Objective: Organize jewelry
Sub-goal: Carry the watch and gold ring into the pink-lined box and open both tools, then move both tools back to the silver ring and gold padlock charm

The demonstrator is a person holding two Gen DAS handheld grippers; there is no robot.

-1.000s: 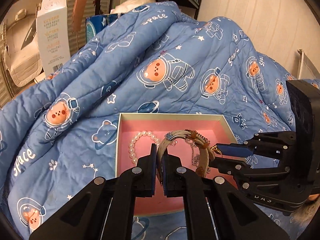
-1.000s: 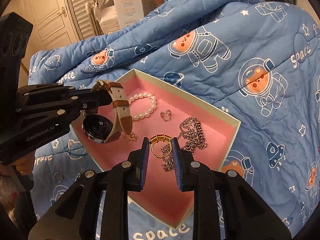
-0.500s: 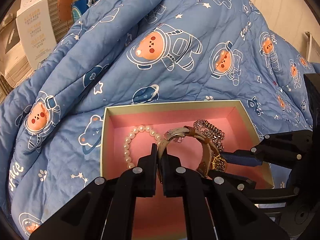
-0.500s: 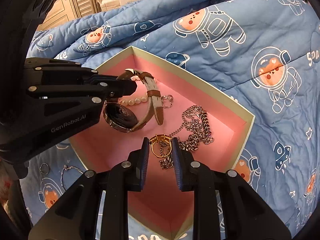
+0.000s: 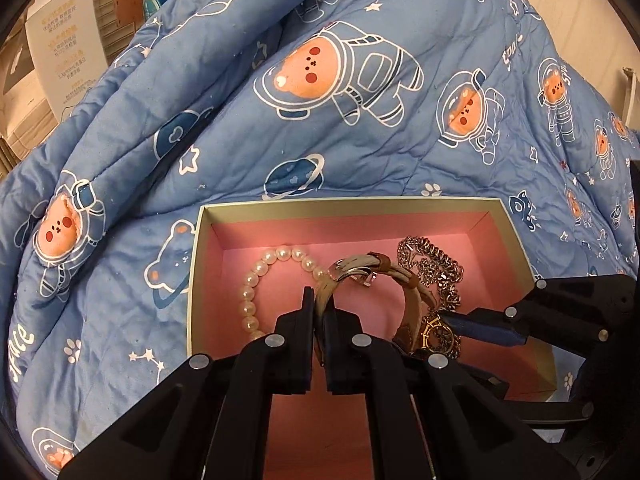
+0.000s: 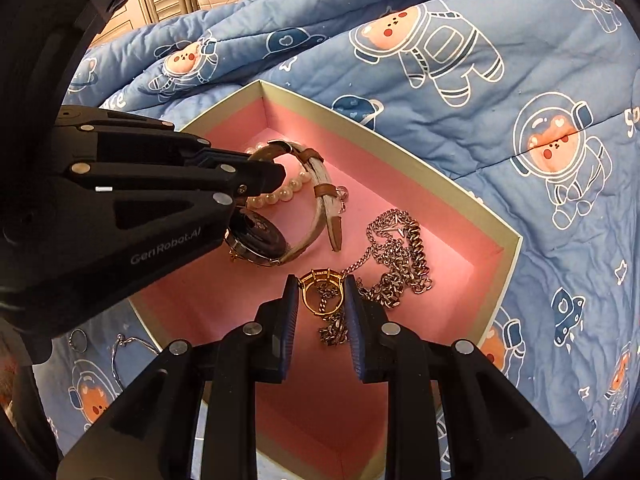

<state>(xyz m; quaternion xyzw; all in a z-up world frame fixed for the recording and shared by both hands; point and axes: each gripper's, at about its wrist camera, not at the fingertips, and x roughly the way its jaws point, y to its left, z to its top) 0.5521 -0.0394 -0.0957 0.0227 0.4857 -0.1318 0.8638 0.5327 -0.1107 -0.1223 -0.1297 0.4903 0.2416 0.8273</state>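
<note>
On the bed: a big blue quilt (image 5: pixel 360 128) with bears in space suits lies under everything. The word "space" is printed on it in white; near the edges only parts of the word show.
Box: a pale box (image 6: pixel 420 160) with a pink inside sits on the quilt. Its near corner is hidden behind the right hand-held gripper.
Left hand-held gripper (image 5: pixel 318 312): pinched tight on the pale strap of a watch (image 6: pixel 260 236), which hangs over the box. White writing on its side reads "GenRobot.AI".
Right hand-held gripper (image 6: pixel 322 292): narrow, holding a gold ring (image 6: pixel 320 280) between its blue pads, low over the pink floor of the box.
White carton (image 5: pixel 56 40): far back on the left, with gold writing too small to read.
Silver chain (image 6: pixel 400 256): piled in the box, just beside the ring. One strand runs behind the ring, and I cannot tell if they touch.
Pearl bracelet (image 5: pixel 256 280): in the box, partly hidden behind the watch strap.
Thin hoops (image 6: pixel 120 352): on the quilt outside the box, partly cut off by the left hand-held gripper.
</note>
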